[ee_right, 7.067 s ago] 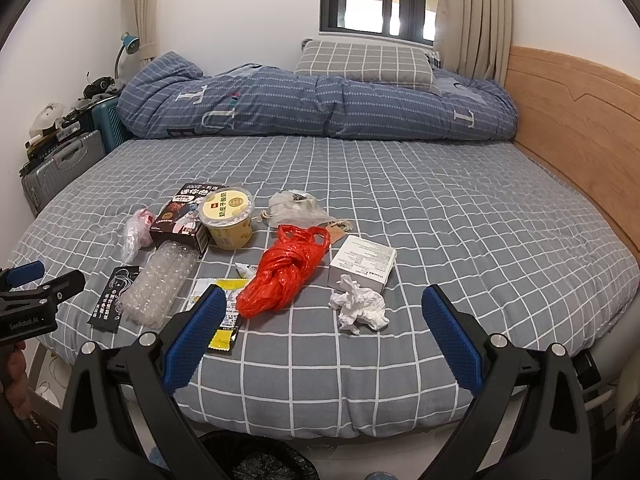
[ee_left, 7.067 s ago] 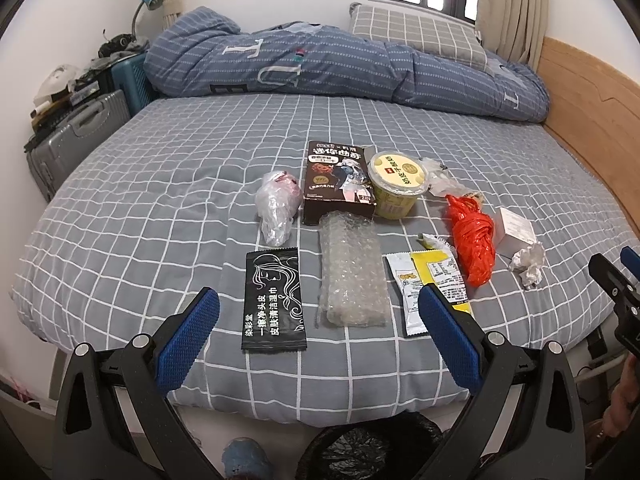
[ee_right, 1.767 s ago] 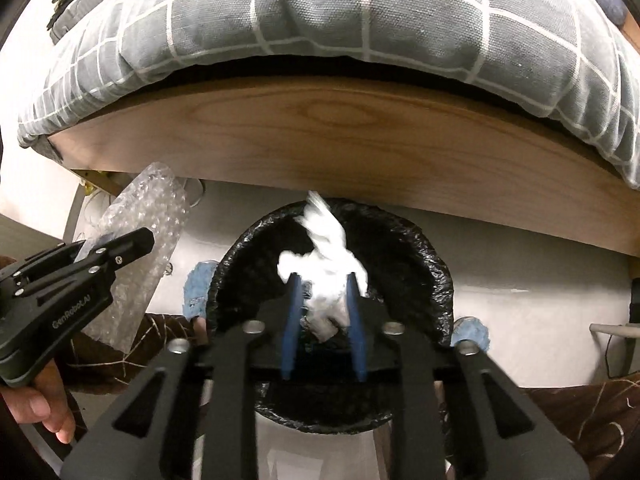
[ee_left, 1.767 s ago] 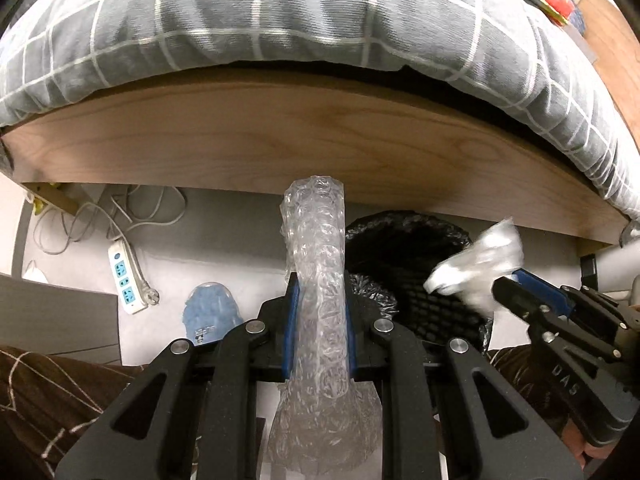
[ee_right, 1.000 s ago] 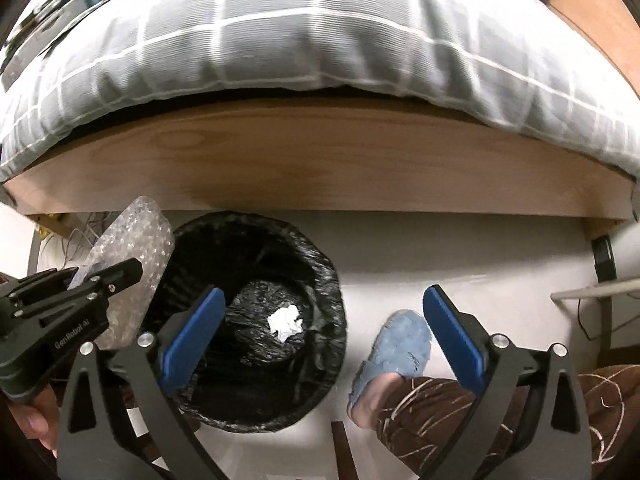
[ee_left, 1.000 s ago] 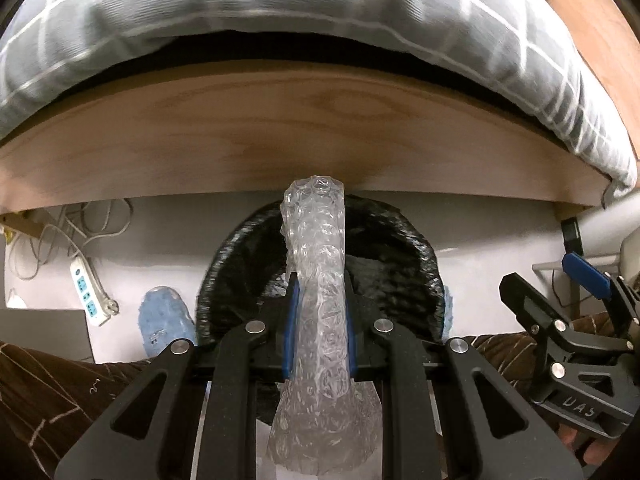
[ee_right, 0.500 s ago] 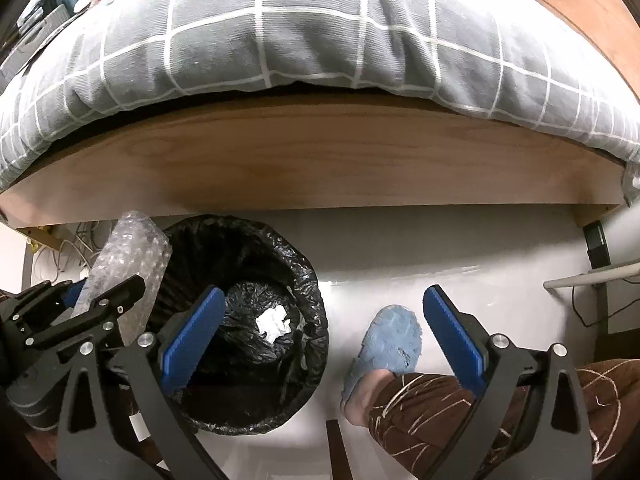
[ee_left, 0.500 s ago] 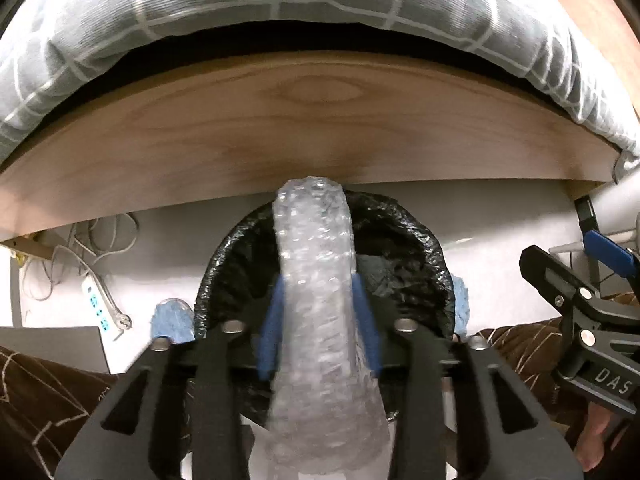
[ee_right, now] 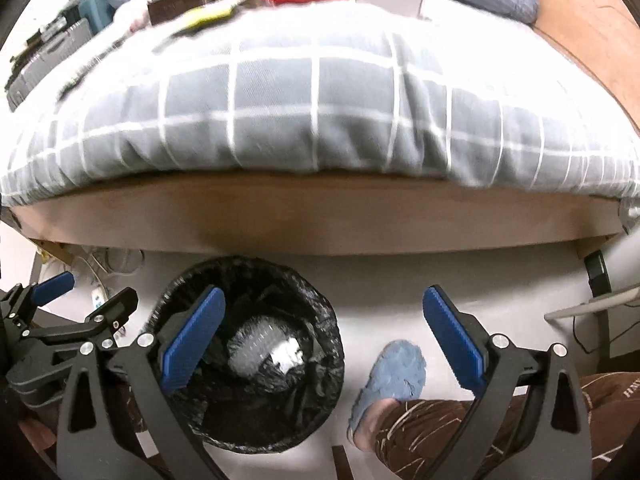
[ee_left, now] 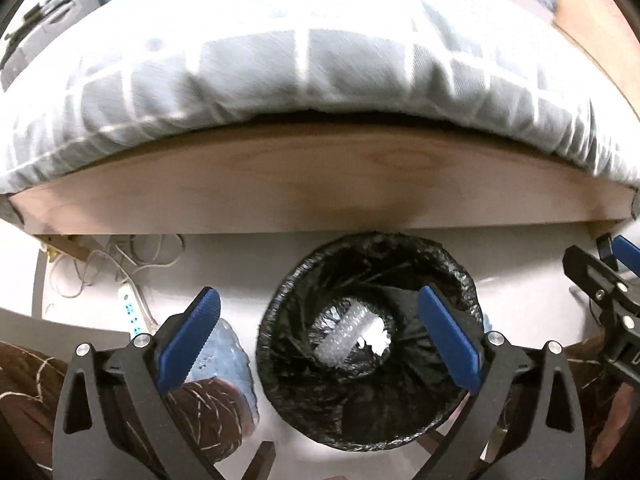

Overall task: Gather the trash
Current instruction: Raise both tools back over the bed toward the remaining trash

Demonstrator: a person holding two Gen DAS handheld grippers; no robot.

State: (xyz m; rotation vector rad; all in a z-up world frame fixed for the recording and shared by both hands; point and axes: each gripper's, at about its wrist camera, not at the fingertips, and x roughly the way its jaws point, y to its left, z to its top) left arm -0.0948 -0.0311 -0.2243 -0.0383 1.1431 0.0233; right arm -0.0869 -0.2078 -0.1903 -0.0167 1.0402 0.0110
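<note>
Left wrist view: the left gripper (ee_left: pixel 318 338) is spreading its jaws with nothing between them, right above the black-lined bin (ee_left: pixel 280 360), where the bubble wrap (ee_left: pixel 344 336) lies beside crumpled tissue (ee_left: pixel 376 334). Right gripper (ee_right: pixel 320 342) hangs spread, empty.

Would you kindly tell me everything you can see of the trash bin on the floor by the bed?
The trash bin is round, lined with a crinkled glossy black plastic bag folded over its rim. It stands upright on the pale floor just in front of the wooden bed frame. At its bottom lie a roll of clear bubble wrap and a crumpled white tissue beside it. No gripper touches the bin.
</note>
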